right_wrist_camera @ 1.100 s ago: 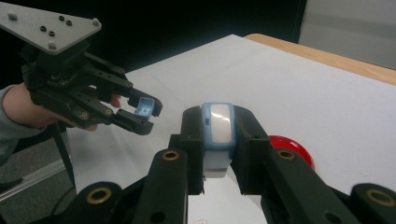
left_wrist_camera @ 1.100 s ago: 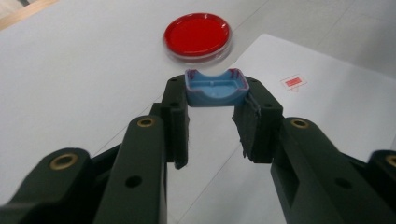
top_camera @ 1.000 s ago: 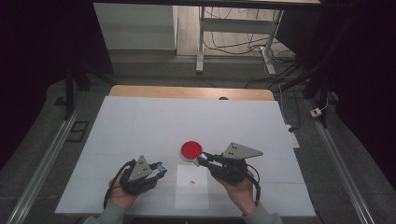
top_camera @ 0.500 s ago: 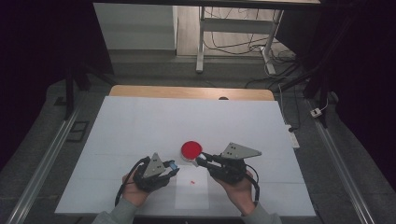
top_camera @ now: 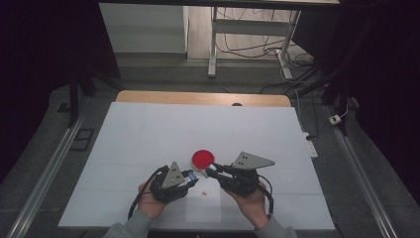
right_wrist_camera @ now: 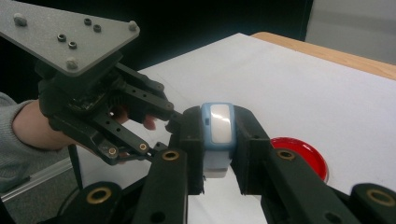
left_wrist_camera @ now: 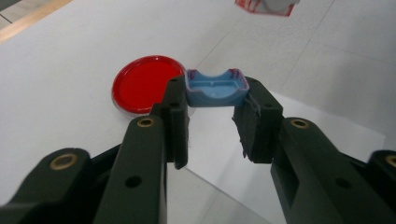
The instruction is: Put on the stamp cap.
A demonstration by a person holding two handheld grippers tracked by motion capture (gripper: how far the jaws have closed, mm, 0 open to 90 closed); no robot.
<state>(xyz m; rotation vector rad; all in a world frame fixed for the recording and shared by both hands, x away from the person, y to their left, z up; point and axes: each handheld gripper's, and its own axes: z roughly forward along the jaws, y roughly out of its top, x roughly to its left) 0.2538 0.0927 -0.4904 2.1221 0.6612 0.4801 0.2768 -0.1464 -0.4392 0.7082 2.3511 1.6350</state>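
My left gripper (left_wrist_camera: pixel 215 95) is shut on a small blue cap (left_wrist_camera: pixel 215 87), held by its two sides just above the table. My right gripper (right_wrist_camera: pixel 218 122) is shut on a white stamp block with a blue rim (right_wrist_camera: pixel 218 128). In the high view both grippers sit near the table's front, left gripper (top_camera: pixel 194 175) and right gripper (top_camera: pixel 208 171) tip to tip, with the blue cap (top_camera: pixel 190 174) between them. A round red dish (top_camera: pixel 203 158) lies just beyond the tips. The stamp's red-edged end (left_wrist_camera: pixel 268 5) shows in the left gripper view.
A white paper sheet (top_camera: pixel 203 210) lies under the grippers with a small red mark (top_camera: pixel 204 192) on it. The white table top (top_camera: pixel 198 129) stretches away behind the red dish (left_wrist_camera: pixel 144 84). The left gripper's grey plate (right_wrist_camera: pixel 70 32) is close on the left in the right gripper view.
My left gripper has moved right with the blue cap, up to the right gripper's tips and the red dish. The right gripper has barely moved.
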